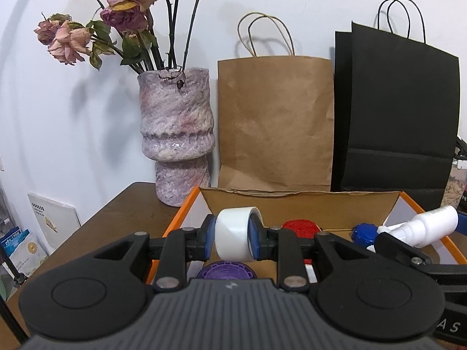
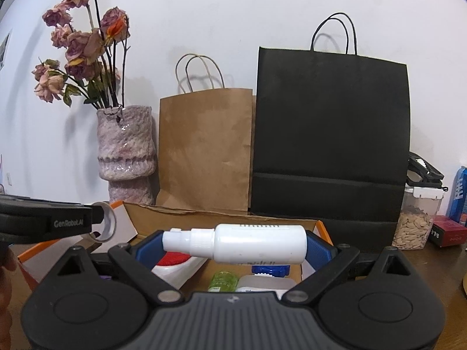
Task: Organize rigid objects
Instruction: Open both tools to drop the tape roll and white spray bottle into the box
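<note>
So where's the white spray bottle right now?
The white spray bottle lies sideways in the right claw, above the orange-edged box, in front of the black bag.

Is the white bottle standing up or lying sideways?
Sideways. The right gripper holds the bottle level above the box, nozzle pointing left, base against the right pad.
</note>
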Motion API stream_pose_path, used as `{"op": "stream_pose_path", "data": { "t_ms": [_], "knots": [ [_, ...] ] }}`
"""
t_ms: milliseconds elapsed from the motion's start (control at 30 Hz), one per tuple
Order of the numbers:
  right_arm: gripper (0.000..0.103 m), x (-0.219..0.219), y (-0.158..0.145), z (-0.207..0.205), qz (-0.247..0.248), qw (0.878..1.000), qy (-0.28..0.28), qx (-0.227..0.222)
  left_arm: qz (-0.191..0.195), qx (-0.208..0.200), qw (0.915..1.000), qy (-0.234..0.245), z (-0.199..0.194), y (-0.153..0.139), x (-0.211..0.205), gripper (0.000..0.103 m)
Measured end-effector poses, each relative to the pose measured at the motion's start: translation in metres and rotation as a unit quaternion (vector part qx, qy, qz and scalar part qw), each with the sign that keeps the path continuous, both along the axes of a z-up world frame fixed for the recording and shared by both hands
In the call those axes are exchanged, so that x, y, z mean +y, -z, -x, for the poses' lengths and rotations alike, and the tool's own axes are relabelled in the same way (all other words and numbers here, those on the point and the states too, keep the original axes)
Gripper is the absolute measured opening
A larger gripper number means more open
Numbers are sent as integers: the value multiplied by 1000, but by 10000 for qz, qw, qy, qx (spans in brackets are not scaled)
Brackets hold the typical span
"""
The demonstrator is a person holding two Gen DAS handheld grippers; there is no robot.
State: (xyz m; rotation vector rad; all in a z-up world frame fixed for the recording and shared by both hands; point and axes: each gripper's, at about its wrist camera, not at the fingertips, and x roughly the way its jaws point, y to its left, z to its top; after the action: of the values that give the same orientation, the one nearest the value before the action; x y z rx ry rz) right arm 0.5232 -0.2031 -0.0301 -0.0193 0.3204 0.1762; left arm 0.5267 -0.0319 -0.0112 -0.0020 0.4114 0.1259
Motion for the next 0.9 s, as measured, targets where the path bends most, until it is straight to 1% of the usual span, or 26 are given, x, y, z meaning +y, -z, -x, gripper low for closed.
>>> {"op": "stream_pose_path", "data": {
  "t_ms": [267, 333, 367, 400, 433, 467, 500, 533, 567, 600, 667, 733, 767, 900],
  "knots": [
    [97, 4, 5, -8, 35, 10000, -19, 89, 6, 102, 9999, -21, -10, 6, 3, 25],
    [97, 4, 5, -9, 34, 9999, -3, 139, 18, 130, 9999, -16, -11, 6, 5, 27],
    [97, 4, 6, -10, 45, 9998, -6, 183, 24, 134, 9999, -10, -11, 6, 5, 33],
    [98, 4, 7, -11, 50, 9998, -4, 215, 33, 128, 9999, -7, -11, 6, 5, 50],
    [103, 4, 8, -11, 53, 9997, -1, 230, 26, 121, 9999, -37, -10, 5, 6, 62],
    [103, 4, 9, -11, 64, 9997, 12, 226, 5, 80, 9999, -113, -9, 5, 6, 82],
    [103, 4, 9, -10, 71, 9998, 22, 201, -33, 3, 9999, -156, -8, 4, 6, 85],
    [103, 4, 9, -9, 72, 9998, 26, 194, -61, -46, 9998, -161, -6, 3, 6, 85],
    [103, 4, 9, -9, 63, 9998, 21, 198, -33, -66, 9999, -123, -5, 2, 6, 87],
    [103, 3, 9, -9, 56, 9998, 22, 195, 1, -73, 9999, -110, -4, 1, 7, 93],
    [103, 3, 9, -9, 55, 9998, 37, 191, -13, -150, 9998, -133, -1, -1, 7, 101],
    [103, 3, 9, -8, 41, 9998, 51, 171, -30, -201, 9997, -132, 1, -3, 6, 101],
    [103, 2, 9, -7, 32, 9999, 55, 157, -20, -220, 9997, -117, 2, -4, 6, 103],
    [103, 0, 8, -5, 9, 9999, 95, 113, 0, -291, 9995, -109, 6, -8, 7, 103]
  ]
}}
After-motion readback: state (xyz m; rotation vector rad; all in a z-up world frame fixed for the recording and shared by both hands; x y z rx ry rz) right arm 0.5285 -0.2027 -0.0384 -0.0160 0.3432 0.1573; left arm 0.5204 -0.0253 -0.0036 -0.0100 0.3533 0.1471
